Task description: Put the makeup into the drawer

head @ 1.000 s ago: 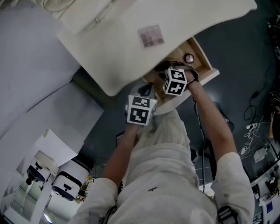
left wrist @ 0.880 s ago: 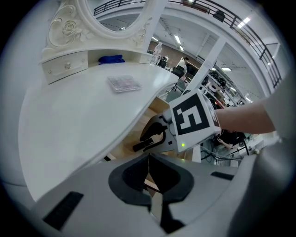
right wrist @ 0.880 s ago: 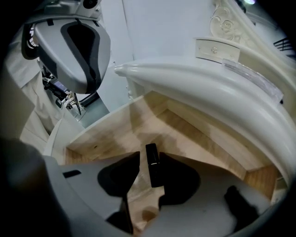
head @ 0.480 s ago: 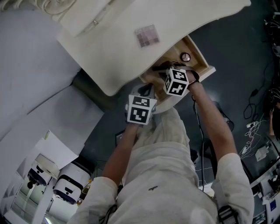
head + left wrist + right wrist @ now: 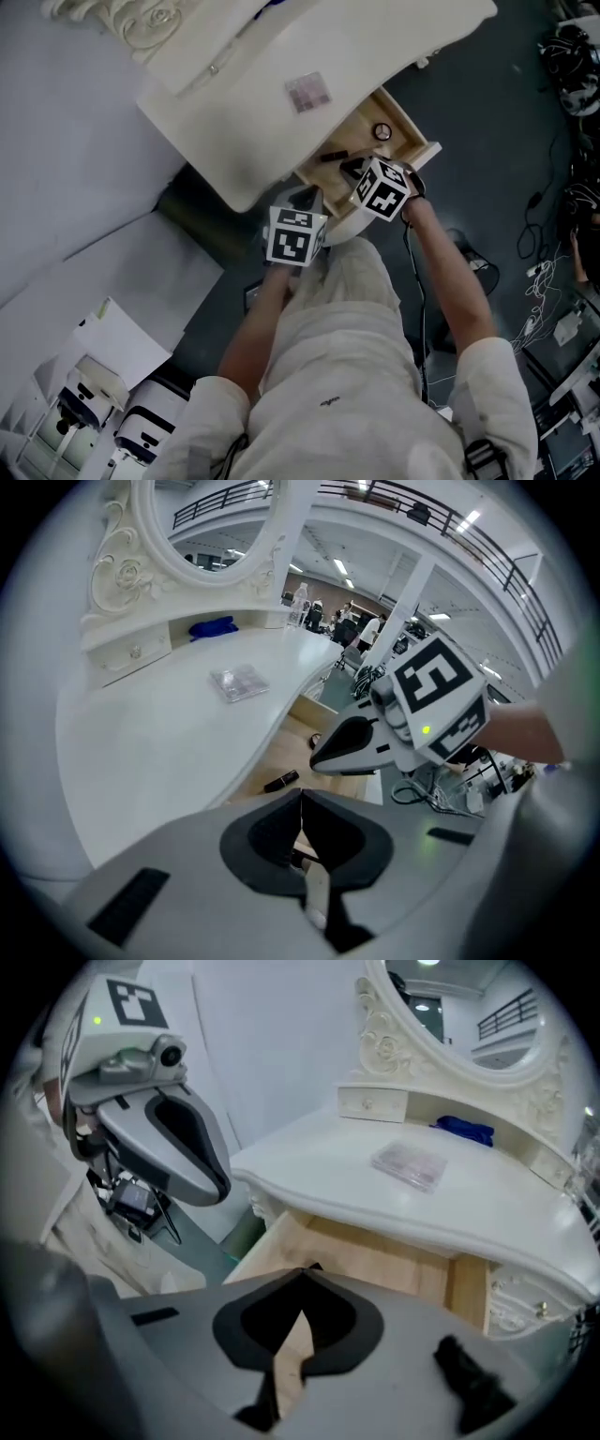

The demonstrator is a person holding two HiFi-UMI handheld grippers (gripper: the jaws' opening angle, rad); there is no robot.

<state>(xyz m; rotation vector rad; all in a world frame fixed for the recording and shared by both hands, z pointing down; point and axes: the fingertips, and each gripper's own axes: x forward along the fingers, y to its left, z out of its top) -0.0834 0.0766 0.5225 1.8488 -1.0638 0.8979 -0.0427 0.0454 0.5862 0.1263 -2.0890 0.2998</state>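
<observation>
Our left gripper (image 5: 301, 799) has its jaws pressed together on nothing, near the front edge of the white dressing table (image 5: 253, 131). Our right gripper (image 5: 301, 1283), its jaws just closed and empty, hangs over the open pale wooden drawer (image 5: 424, 153). Inside the drawer lie a slim black makeup stick (image 5: 332, 156) and, farther right, a small round compact (image 5: 382, 132).

The right gripper (image 5: 302, 1277) has lifted up out of the drawer (image 5: 411, 124), its jaws just closed on nothing; the black makeup tube (image 5: 330, 156) now lies uncovered inside the drawer
</observation>
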